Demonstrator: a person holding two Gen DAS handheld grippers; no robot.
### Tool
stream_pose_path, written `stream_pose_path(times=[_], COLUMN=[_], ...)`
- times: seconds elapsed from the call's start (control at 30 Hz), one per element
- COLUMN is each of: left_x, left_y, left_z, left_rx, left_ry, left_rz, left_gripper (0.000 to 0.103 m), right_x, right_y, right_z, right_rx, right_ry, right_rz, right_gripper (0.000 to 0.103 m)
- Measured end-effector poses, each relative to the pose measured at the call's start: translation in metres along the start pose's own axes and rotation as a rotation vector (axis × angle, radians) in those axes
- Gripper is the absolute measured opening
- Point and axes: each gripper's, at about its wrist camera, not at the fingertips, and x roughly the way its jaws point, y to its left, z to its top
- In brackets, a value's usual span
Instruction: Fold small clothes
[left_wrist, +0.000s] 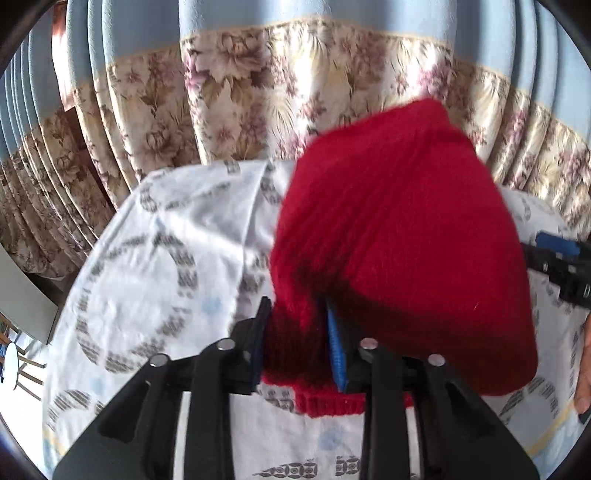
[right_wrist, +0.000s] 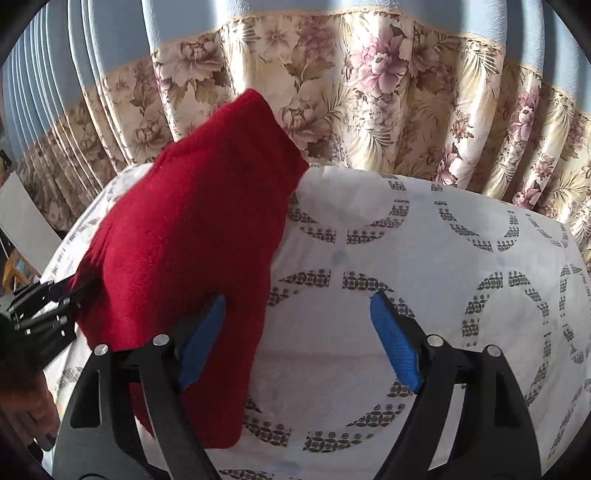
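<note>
Left wrist: fuzzy ribbed red knit (left_wrist: 399, 236) pinched in left hand-held gripper (left_wrist: 299, 325)

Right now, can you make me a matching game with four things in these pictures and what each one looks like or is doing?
Things:
1. red knitted garment
2. left gripper
3. right gripper
4. curtain

States:
A. fingers wide apart, pinching nothing
B. hangs behind the table, flowered below, blue above
C. held up over the white patterned cloth
D. fingers pinching red knit

Pairs: 1-C, 2-D, 3-A, 4-B
</note>
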Motion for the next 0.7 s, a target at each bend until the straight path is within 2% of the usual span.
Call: stream_pose_path(times=[0.13,0.17,0.2,0.23,0.37,0.43,0.57,0.7], left_x=[0.002,0.002,0.001,0.0,-0.016,-0.029,-0.049,-0.047], left_y=[0.007,0.009,0.011,0.014,0.024,0.026,0.024,0.013], left_z=[-0.012,-0.012,-0.012,-0.013,-0.006,0.001,0.024,0.044], left_rx=[-0.045,-0.06,-0.07,-0.079,-0.11,-0.11,-0.094,-0.075], left_ry=[-0.011,-0.015,-0.017,-0.019,-0.038,-0.067,-0.127,-0.138], left_rz=[-0.015,-0.02,-0.01,0.001,-0.008,0.005,0.017,0.012], left_gripper=[0.037,0.044,0.058,0.063,0.074,0.074,0.083,0.083], right_x=[-0.001,-0.002,-0.004,-0.006,-0.015,-0.017,-0.005,0.037], right_y=[-0.002,-0.002,-0.003,-0.005,-0.007,-0.004,0.005,0.006], right_z=[0.0,0.0,0.0,0.0,0.007,0.014,0.035,0.052], right_rx=[-0.005,-0.007,-0.005,0.002,0.028,0.028,0.011,0.019], right_ry=[0.008,0.005,0.001,-0.011,-0.055,-0.076,-0.09,0.029], right_rz=[-0.006,-0.01,-0.011,-0.01,0.007,0.009,-0.001,0.011], right_gripper=[0.086,0.086,0.086,0.086,0.088,0.09,0.091,0.091])
